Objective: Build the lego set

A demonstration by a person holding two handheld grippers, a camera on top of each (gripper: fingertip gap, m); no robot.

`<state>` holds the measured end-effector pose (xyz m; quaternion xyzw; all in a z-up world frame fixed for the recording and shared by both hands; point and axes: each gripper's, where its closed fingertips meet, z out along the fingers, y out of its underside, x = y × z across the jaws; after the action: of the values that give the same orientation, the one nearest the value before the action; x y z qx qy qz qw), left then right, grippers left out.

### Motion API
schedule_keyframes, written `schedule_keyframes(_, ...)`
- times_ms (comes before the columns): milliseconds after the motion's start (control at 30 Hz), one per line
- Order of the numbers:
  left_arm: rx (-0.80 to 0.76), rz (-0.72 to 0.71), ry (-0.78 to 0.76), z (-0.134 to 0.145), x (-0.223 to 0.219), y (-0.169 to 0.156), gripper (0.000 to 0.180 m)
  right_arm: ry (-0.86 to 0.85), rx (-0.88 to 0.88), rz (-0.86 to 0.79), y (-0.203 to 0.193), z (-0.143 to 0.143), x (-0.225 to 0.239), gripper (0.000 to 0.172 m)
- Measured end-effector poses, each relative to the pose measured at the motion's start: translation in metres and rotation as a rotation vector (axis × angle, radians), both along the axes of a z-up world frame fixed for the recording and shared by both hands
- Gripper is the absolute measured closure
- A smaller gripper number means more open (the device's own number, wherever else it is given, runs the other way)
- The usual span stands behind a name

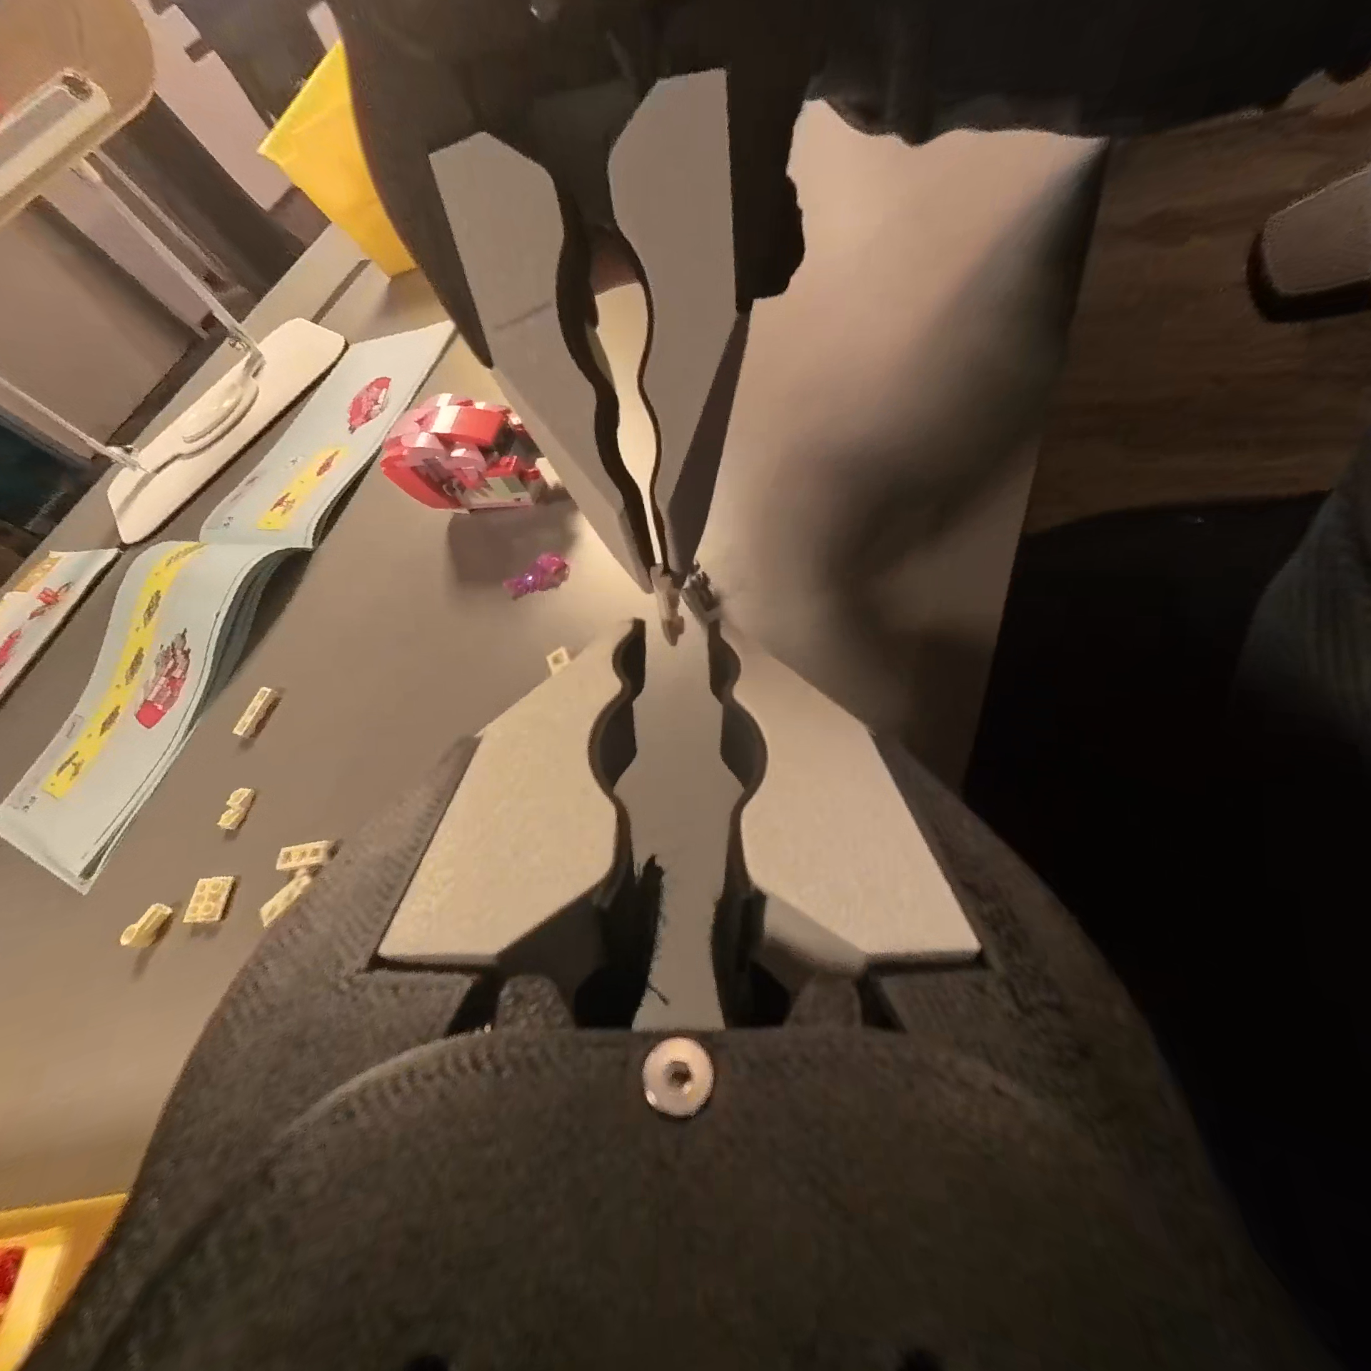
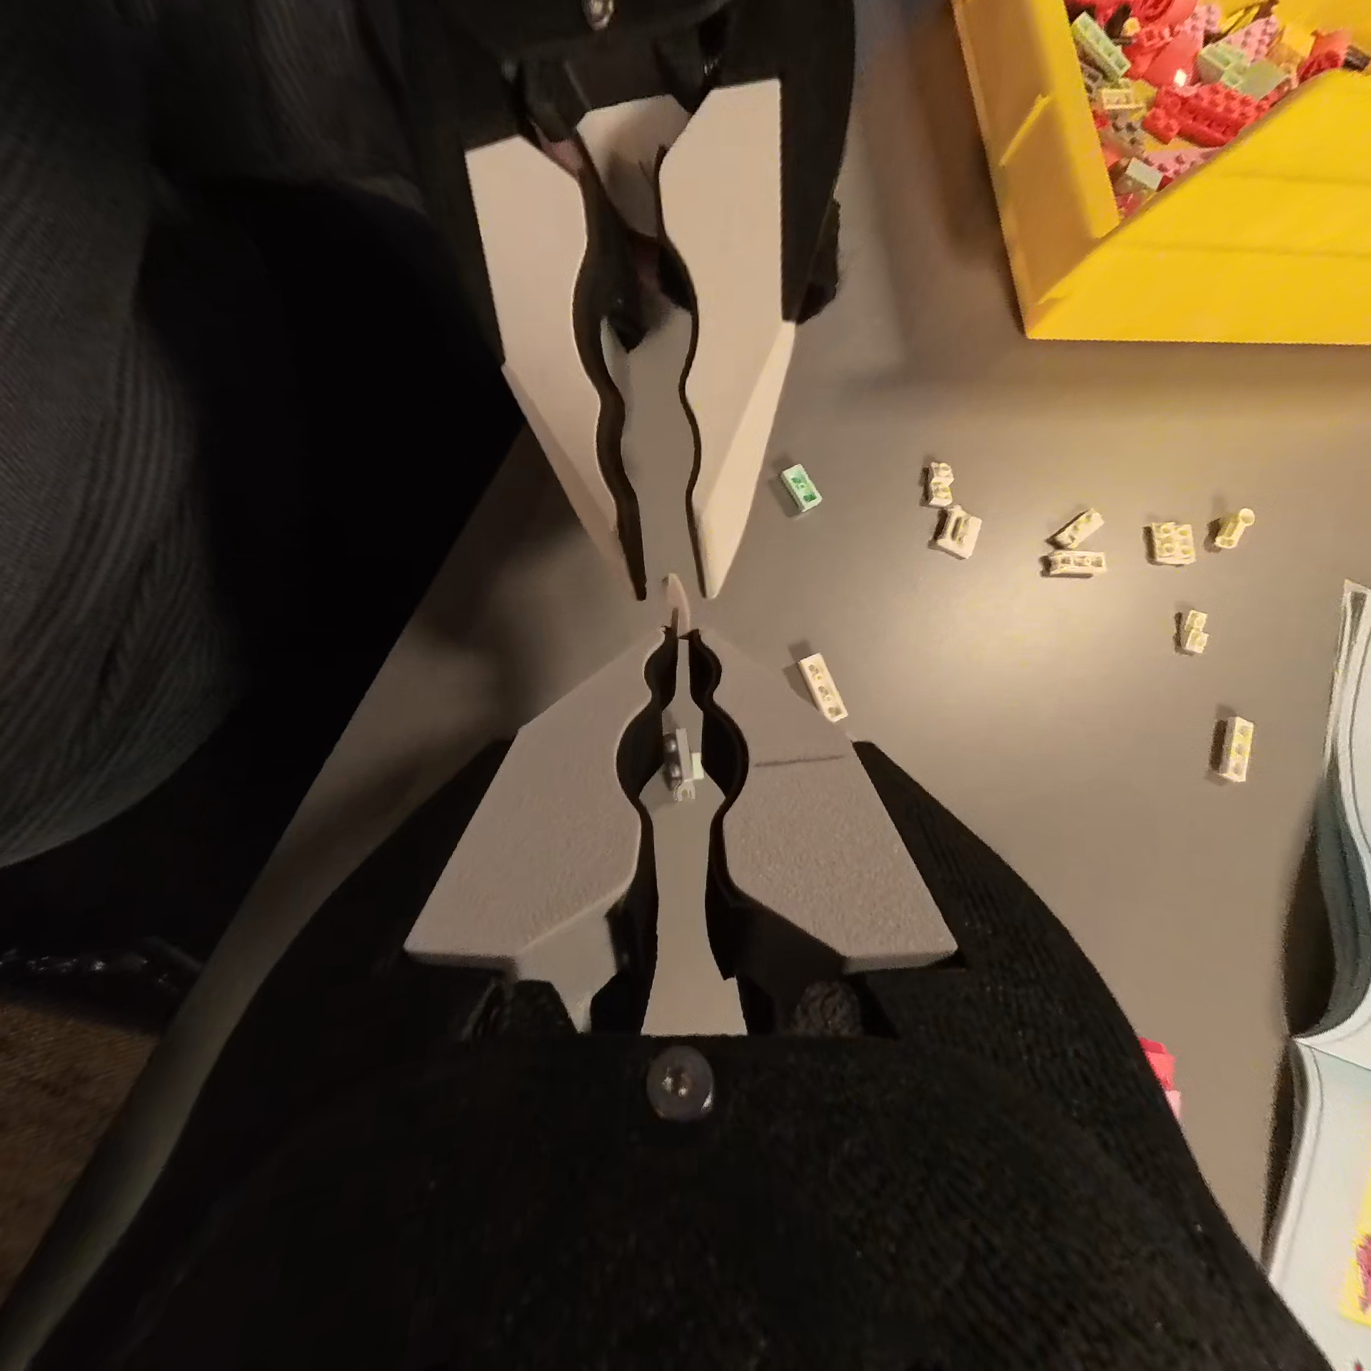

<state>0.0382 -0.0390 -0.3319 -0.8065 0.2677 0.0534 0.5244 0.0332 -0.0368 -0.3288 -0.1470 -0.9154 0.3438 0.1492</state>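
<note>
Being pinched by the closed right gripper (image 2: 676, 636), a pale flat piece (image 2: 676, 593) is being offered between the left gripper (image 2: 671, 590)'s narrowly parted, untouching tips.

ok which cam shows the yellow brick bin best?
Right wrist view: the yellow bin sits upper right, its open top showing red and pink bricks. Left wrist view catches only a yellow corner behind the right gripper.

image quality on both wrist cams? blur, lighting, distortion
Left wrist view: warm, dim light; motion blur smears the red brick model and the far table edge; the left gripper is fairly sharp; strong fisheye bending at the margins. Right wrist view: sharper, the cream bricks are crisp with short shadows; the yellow bin is bright; the left side is nearly black.
</note>
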Motion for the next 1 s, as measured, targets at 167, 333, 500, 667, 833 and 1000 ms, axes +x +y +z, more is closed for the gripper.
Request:
schedule_keyframes(167, 0.004, -0.039, -0.031, 0.001, 0.008, 0.0, 0.166, -0.008, 0.026, 0.015, 0.001, -0.005, 0.002, 0.171)
schedule_keyframes(333, -0.007, -0.04, -0.022, -0.001, 0.007, 0.0, 0.171, -0.011, 0.037, 0.023, 0.0, -0.007, 0.003, 0.171)
schedule_keyframes(500, -0.048, 0.0, -0.05, -0.005, 0.002, 0.001, 0.176, 0.006, 0.065, 0.013, 0.0, -0.012, 0.001, 0.17)
schedule_keyframes(667, -0.078, 0.052, -0.12, -0.008, -0.004, 0.004, 0.177, 0.027, -0.038, -0.069, 0.004, -0.005, -0.01, 0.125)
schedule_keyframes(833, -0.149, 0.097, -0.154, -0.018, -0.008, 0.007, 0.177, 0.034, -0.119, -0.078, 0.018, -0.006, -0.009, 0.115)
schedule_keyframes(1000, -0.193, 0.115, -0.205, -0.022, -0.007, 0.013, 0.177, -0.029, -0.092, -0.053, 0.028, -0.03, 0.0, 0.124)
